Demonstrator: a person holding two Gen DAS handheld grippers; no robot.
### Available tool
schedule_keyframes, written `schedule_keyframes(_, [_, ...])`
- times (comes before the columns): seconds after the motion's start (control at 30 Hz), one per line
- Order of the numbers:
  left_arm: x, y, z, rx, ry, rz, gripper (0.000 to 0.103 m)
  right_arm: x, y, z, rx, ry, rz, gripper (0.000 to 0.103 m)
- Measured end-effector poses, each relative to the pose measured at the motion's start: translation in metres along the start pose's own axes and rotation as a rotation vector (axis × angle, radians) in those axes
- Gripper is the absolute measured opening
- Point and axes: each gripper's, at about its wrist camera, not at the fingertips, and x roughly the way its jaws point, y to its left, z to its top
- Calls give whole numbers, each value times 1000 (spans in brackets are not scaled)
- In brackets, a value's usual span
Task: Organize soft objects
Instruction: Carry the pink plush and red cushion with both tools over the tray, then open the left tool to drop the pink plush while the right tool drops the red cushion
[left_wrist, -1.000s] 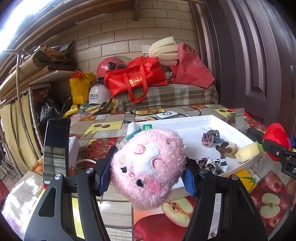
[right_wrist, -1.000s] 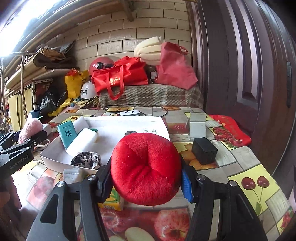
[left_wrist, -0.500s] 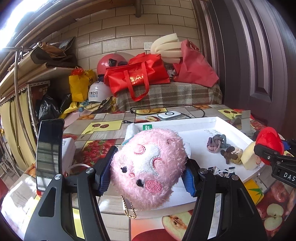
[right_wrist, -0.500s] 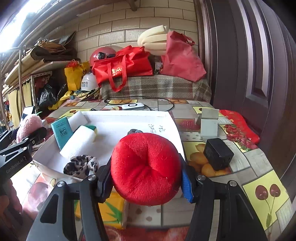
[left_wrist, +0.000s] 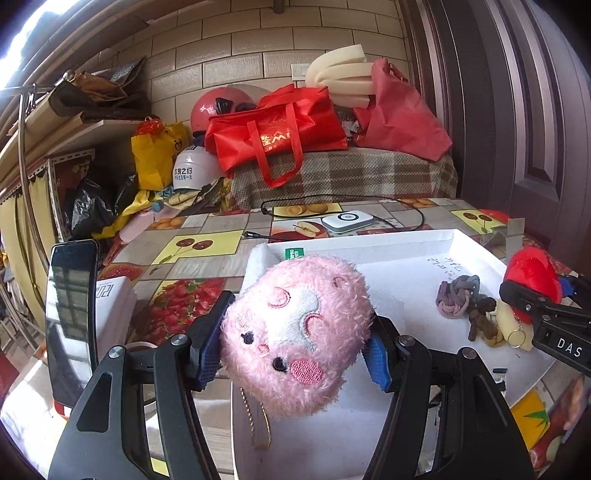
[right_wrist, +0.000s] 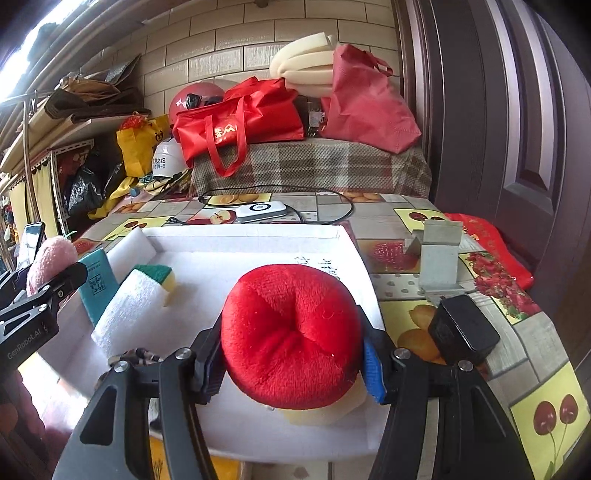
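Observation:
My left gripper (left_wrist: 295, 350) is shut on a pink plush face toy (left_wrist: 295, 332) with a gold chain hanging below, held over the near left edge of the white tray (left_wrist: 369, 240). My right gripper (right_wrist: 291, 354) is shut on a red plush ball (right_wrist: 291, 332), held over the tray's near right part (right_wrist: 354, 251). In the tray lie a white and green sponge (right_wrist: 133, 299), a teal packet (right_wrist: 96, 280), knotted hair ties (left_wrist: 458, 295) and a yellow sponge (left_wrist: 506, 317). Each gripper shows in the other's view: the right one (left_wrist: 532, 291), the left one (right_wrist: 55, 269).
A phone (left_wrist: 70, 317) stands at the left on a white box. A black cube (right_wrist: 463, 332) and a grey metal stand (right_wrist: 439, 254) sit right of the tray. A white device with a cable (left_wrist: 347, 221) lies behind it. Bags and helmets fill the back.
Both grippers have moved forward and over the tray with their toys still held. The tray now looks closer in both views.

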Motion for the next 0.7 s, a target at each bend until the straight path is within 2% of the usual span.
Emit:
schedule_keyframes(0.13, [17, -2, 4, 8, 49, 1, 63, 13, 4, 7, -2, 0, -5, 61])
schedule_keyframes(0.5, [46, -7, 12, 26, 104, 4, 64, 27, 29, 16, -75, -12, 9, 63])
schedule_keyframes(0.6, [42, -5, 13, 20, 80, -12, 71, 27, 29, 16, -73, -12, 1, 67])
schedule_keyframes(0.67, [37, -4, 13, 14, 55, -19, 85, 27, 27, 16, -66, -12, -7, 80])
schedule_keyframes(0.7, [34, -4, 13, 12, 44, -22, 88, 27, 27, 16, -62, -16, -11, 83])
